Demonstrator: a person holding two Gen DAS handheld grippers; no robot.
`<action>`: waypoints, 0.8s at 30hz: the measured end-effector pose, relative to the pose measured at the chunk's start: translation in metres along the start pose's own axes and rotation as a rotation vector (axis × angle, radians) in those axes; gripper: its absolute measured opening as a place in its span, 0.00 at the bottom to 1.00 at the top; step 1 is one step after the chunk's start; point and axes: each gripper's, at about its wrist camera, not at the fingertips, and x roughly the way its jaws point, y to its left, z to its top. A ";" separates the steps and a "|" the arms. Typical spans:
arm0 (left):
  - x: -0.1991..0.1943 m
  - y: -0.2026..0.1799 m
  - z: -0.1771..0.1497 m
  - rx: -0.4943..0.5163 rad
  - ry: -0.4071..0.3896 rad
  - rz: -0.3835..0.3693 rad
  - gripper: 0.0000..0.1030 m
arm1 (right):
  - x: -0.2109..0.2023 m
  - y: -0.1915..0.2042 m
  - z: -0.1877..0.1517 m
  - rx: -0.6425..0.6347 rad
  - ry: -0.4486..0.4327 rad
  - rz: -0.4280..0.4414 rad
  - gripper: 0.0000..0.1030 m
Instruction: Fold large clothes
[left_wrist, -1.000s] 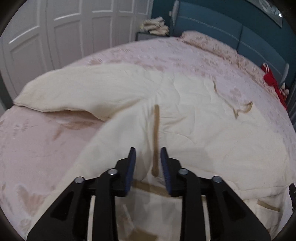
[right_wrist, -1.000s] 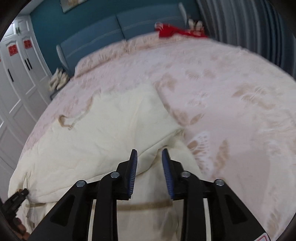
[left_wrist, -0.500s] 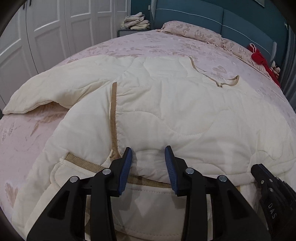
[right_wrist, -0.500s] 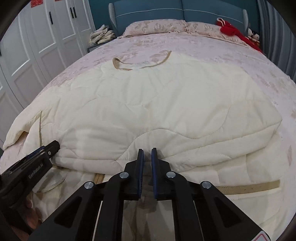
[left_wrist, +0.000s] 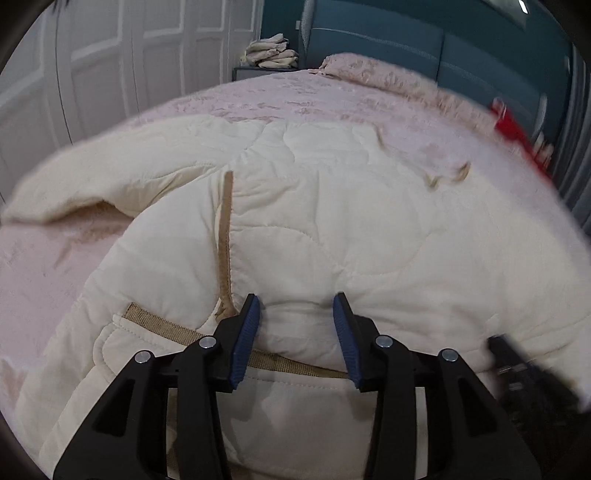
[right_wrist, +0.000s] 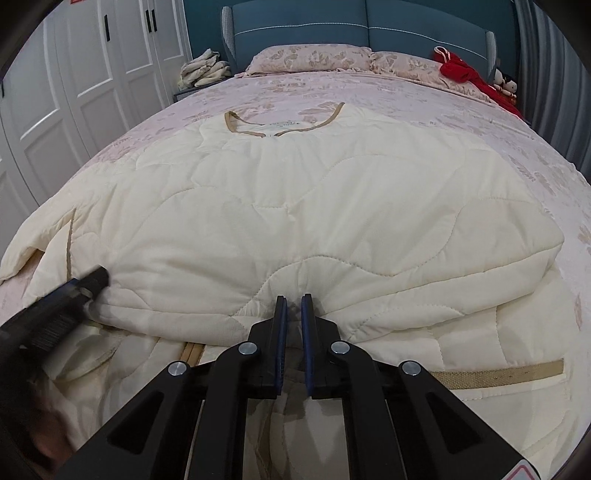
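Observation:
A large cream quilted garment (right_wrist: 314, 206) with tan trim lies spread on the bed, its near part folded over itself; it fills the left wrist view too (left_wrist: 351, 229). Its tan neckline (right_wrist: 280, 127) points toward the headboard. One sleeve (left_wrist: 103, 184) stretches out to the left. My left gripper (left_wrist: 295, 314) is open, its jaws astride the folded edge next to a tan trim strip (left_wrist: 224, 236). My right gripper (right_wrist: 291, 306) is nearly closed, pinching the garment's folded edge. Each gripper shows at the edge of the other's view.
The pink patterned bedspread (right_wrist: 480, 122) covers the bed. Pillows (right_wrist: 310, 57) lie at the teal headboard (right_wrist: 365, 22). A red item (right_wrist: 465, 72) sits at the far right. Folded cloths (left_wrist: 269, 51) rest on a nightstand. White wardrobe doors (left_wrist: 110, 66) stand on the left.
My left gripper opened wider and shifted at the folded edge. My right gripper stayed pinched on the fold and barely moved.

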 end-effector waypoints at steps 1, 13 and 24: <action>-0.015 0.020 0.008 -0.090 -0.016 -0.048 0.44 | 0.000 0.000 0.000 0.002 0.002 0.002 0.06; -0.051 0.360 0.074 -0.776 -0.141 0.228 0.83 | -0.086 0.029 -0.029 0.012 -0.071 0.000 0.52; -0.014 0.396 0.092 -0.758 -0.106 0.206 0.12 | -0.121 0.084 -0.087 -0.106 0.009 0.054 0.57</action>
